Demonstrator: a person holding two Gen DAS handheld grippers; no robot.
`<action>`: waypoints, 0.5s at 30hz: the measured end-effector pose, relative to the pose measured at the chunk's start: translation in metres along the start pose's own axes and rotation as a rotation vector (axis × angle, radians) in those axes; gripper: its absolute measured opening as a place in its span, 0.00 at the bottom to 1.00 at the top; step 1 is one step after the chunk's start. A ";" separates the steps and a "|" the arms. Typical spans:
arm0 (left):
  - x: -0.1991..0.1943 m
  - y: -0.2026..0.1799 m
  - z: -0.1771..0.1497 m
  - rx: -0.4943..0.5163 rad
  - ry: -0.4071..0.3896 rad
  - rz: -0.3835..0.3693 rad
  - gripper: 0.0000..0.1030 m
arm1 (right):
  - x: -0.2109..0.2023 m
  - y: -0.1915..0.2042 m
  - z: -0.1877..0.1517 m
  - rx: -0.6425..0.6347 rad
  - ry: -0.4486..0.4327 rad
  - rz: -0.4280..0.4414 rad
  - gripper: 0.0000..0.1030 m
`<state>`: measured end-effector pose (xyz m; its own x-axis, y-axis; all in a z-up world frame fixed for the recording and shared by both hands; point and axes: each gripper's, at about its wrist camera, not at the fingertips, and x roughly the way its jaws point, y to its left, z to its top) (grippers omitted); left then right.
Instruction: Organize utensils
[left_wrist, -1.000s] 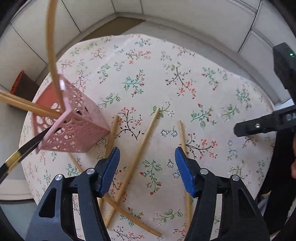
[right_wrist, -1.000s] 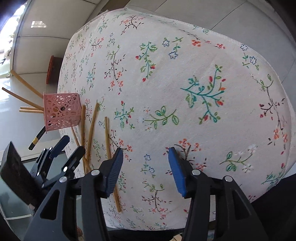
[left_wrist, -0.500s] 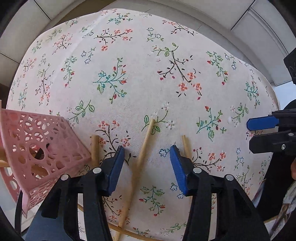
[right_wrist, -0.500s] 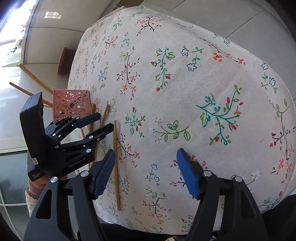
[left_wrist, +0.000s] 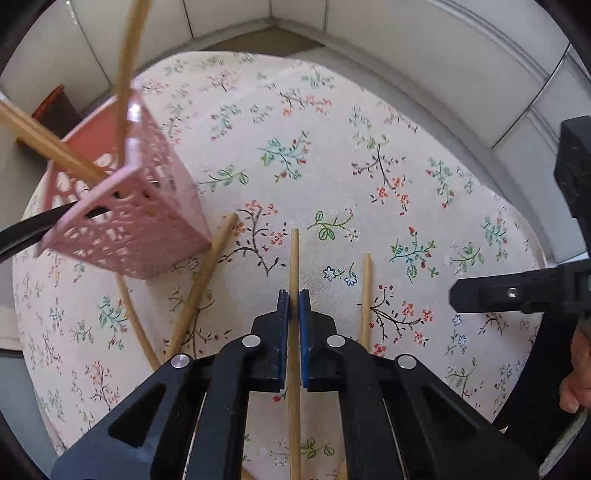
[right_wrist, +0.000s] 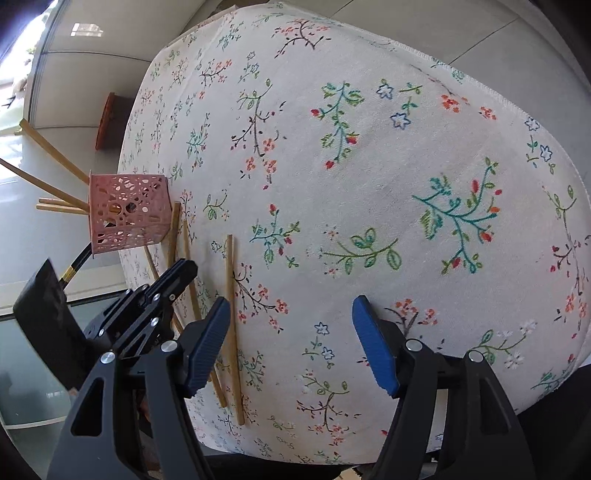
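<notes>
the left gripper (left_wrist: 294, 295) is squeezed tight on one wooden chopstick (left_wrist: 294, 254). the stick runs between its blue pads (left_wrist: 283, 314) and points to 12 o'clock over the flowery tablecloth (left_wrist: 332, 147).

the pink basket (left_wrist: 129, 221) with holes stands at about 10 o'clock from that gripper. some chopsticks and a black stick poke out of its top. one more chopstick (left_wrist: 365, 295) lies flat on the cloth just beside the held one, at 2 o'clock. another chopstick (left_wrist: 201, 284) lies slanted at 10 o'clock, with its far end touching the basket.

the right gripper (right_wrist: 290, 334) has its jaws wide apart and holds nothing. it hangs above the near edge of the cloth. in its view the left gripper is at 9 o'clock, and the basket is at 10 o'clock.
</notes>
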<state>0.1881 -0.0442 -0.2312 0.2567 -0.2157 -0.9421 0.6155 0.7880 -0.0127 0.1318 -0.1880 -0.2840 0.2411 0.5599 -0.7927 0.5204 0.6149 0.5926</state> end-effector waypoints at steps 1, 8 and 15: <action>-0.015 0.006 -0.007 -0.022 -0.036 0.003 0.04 | 0.003 0.007 -0.001 -0.012 -0.005 -0.016 0.66; -0.131 0.024 -0.046 -0.175 -0.334 0.007 0.04 | 0.035 0.059 -0.001 -0.042 -0.014 -0.136 0.66; -0.207 0.046 -0.093 -0.293 -0.552 0.048 0.04 | 0.053 0.087 -0.005 -0.115 -0.074 -0.351 0.07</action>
<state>0.0943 0.0902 -0.0683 0.6742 -0.3809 -0.6327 0.3842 0.9126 -0.1400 0.1852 -0.1022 -0.2734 0.1250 0.2651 -0.9561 0.4875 0.8229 0.2919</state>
